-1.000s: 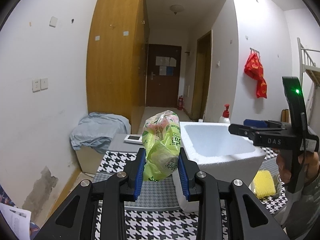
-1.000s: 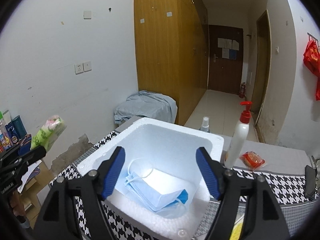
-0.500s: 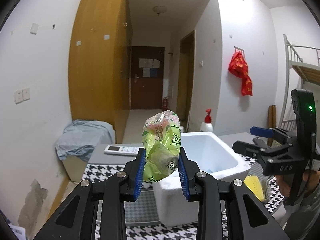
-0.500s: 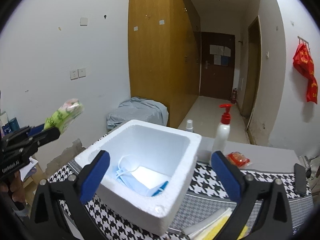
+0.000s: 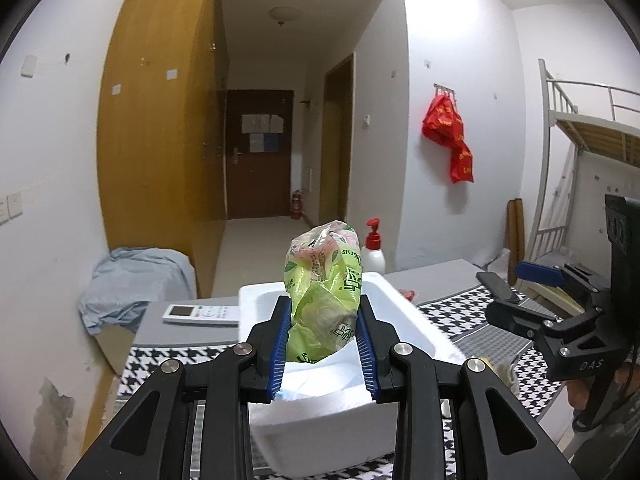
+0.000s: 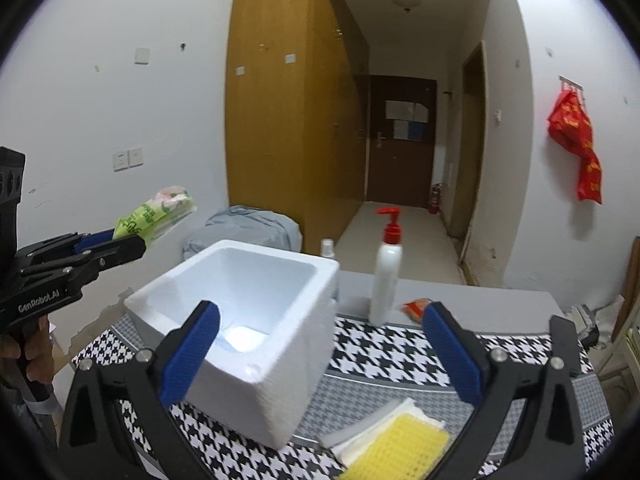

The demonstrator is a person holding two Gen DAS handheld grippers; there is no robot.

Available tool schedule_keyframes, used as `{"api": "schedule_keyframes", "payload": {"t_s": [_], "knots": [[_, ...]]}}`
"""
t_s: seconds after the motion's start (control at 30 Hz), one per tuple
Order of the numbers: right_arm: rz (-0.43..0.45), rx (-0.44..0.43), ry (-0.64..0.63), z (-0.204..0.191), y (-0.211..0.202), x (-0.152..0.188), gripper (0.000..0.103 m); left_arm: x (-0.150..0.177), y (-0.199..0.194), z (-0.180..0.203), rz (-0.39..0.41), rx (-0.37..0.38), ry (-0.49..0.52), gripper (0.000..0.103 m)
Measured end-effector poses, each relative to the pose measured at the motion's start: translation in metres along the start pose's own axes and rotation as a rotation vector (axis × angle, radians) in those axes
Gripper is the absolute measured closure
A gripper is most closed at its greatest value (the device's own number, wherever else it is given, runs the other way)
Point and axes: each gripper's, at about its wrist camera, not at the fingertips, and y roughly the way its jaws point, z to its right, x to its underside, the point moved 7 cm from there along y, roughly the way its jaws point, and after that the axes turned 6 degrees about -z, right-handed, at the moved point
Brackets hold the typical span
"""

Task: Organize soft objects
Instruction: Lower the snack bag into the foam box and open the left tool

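gripping green tissue pack [image 5: 322, 300] in left gripper [image 5: 323, 344] marked "genrobot.ai", right gripper [image 6: 320, 354] jaws spread wide, empty

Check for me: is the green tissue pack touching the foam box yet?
Apart. The right wrist view shows the green tissue pack held in the left claw, up in the air left of the foam box, with wall visible between them.

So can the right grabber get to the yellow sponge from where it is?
Probably yes. The right gripper is open and empty, and the yellow sponge lies uncovered on the checked cloth just below it, beside the foam box, with nothing between.
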Motion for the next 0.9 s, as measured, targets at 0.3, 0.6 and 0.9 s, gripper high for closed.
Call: {"api": "schedule_keyframes", "payload": {"t_s": [0.3,0.6,0.9], "knots": [[-0.008,0.061,0.04,0.027,-0.015,0.017,0.001,-0.001,0.019,0.012,-0.028,0.031,0.006,0.07],[-0.01,0.106,0.072,0.044,-0.027,0.03,0.001,-0.003,0.035,0.02,-0.057,0.032,0.006,0.07],[-0.018,0.128,0.078,0.054,-0.03,0.042,0.001,-0.003,0.051,0.018,-0.081,-0.014,-0.011,0.043]]}}
